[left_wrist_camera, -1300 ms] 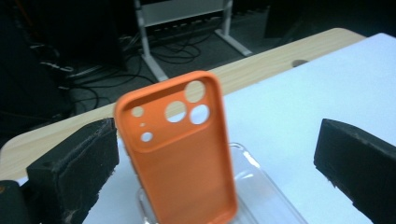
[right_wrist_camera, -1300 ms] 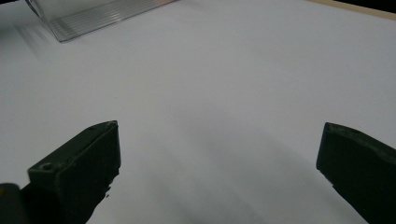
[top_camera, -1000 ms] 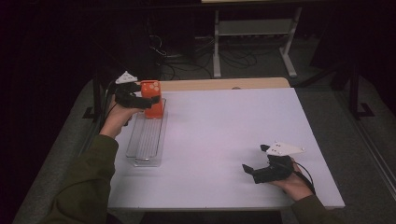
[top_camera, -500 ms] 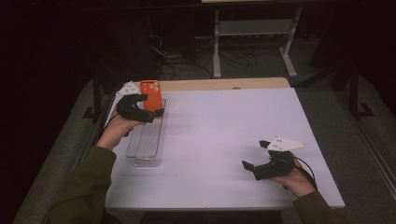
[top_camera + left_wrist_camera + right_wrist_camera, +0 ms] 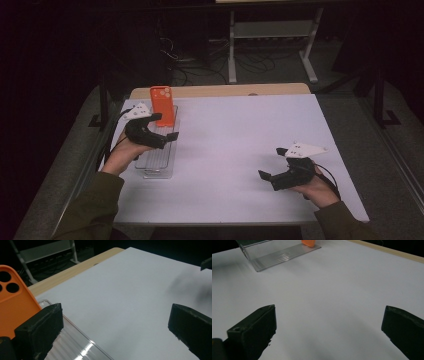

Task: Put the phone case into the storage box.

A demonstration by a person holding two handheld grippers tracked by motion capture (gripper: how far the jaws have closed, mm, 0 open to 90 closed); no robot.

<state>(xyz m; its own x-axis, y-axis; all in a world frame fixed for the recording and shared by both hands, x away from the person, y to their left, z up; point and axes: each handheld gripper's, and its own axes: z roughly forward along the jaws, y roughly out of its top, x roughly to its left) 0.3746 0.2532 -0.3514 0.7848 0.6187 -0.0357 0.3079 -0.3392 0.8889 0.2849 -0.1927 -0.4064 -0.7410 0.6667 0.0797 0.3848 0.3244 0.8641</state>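
Over at the table's [image 5: 240, 150] left edge, the orange phone case [image 5: 162, 105] stands upright at the far end of the clear ribbed rack [image 5: 156, 159], camera holes at its top. The left gripper [image 5: 165, 126] sits just beside it, over the rack's middle, jaws spread wide and holding nothing; in the left gripper view the case [image 5: 13, 305] shows past the outer side of the left-hand jaw, not between the two, and whether that jaw touches it is hard to tell. The rack's shiny rim [image 5: 75, 340] runs underneath there. Across the white surface, near the front right corner, the right gripper [image 5: 272, 164] rests low in the person's hand, jaws released and wide apart, nothing between them but bare tabletop. In the right gripper view, the rack [image 5: 279, 255] lies well apart toward the far side, with the bottom of the orange case [image 5: 309, 242] just peeking in at its end.
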